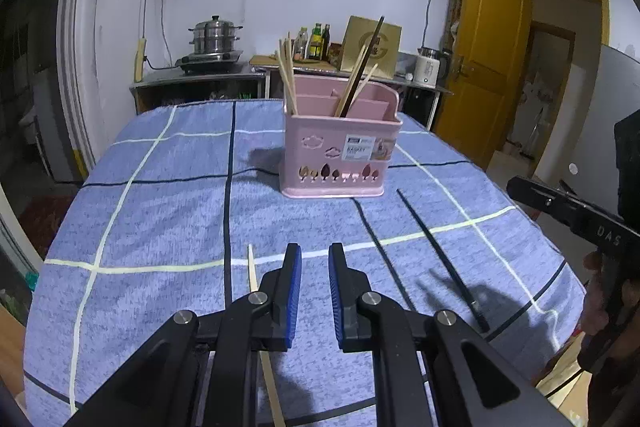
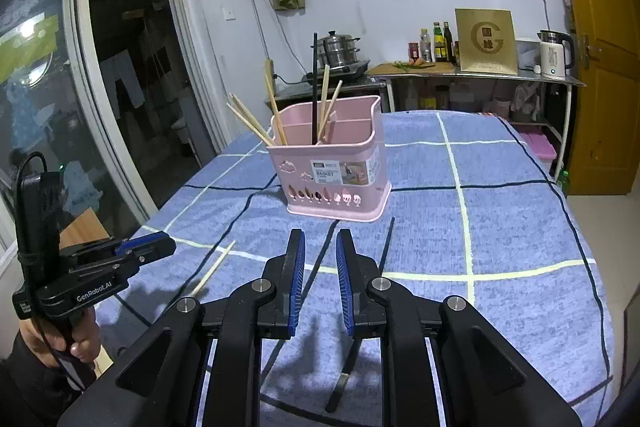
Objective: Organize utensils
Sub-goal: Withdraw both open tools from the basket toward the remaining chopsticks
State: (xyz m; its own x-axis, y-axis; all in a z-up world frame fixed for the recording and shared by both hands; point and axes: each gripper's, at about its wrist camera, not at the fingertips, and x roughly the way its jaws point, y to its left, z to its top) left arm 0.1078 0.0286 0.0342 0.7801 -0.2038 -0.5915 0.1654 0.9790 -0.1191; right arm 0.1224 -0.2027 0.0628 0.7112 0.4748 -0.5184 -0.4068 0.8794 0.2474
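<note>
A pink utensil basket (image 1: 340,155) (image 2: 332,179) stands upright mid-table, holding several wooden chopsticks (image 1: 287,75) and one black chopstick (image 2: 315,83). On the cloth lie a loose wooden chopstick (image 1: 253,271) (image 2: 214,269) and a loose black chopstick (image 1: 440,259) (image 2: 386,247). My left gripper (image 1: 315,255) (image 2: 168,247) hovers low just right of the wooden one, jaws a narrow gap apart, nothing between them. My right gripper (image 2: 320,239) (image 1: 516,185) hovers just left of the black one, jaws slightly apart and empty. Both near ends run under the gripper bodies.
A blue checked cloth (image 1: 160,207) covers the table. Behind it a steel counter carries a steamer pot (image 1: 216,37), bottles (image 2: 438,43), a gold box (image 2: 486,41) and a kettle (image 2: 554,55). A yellow door (image 1: 488,39) stands right. A hand (image 2: 76,343) grips the left tool's handle.
</note>
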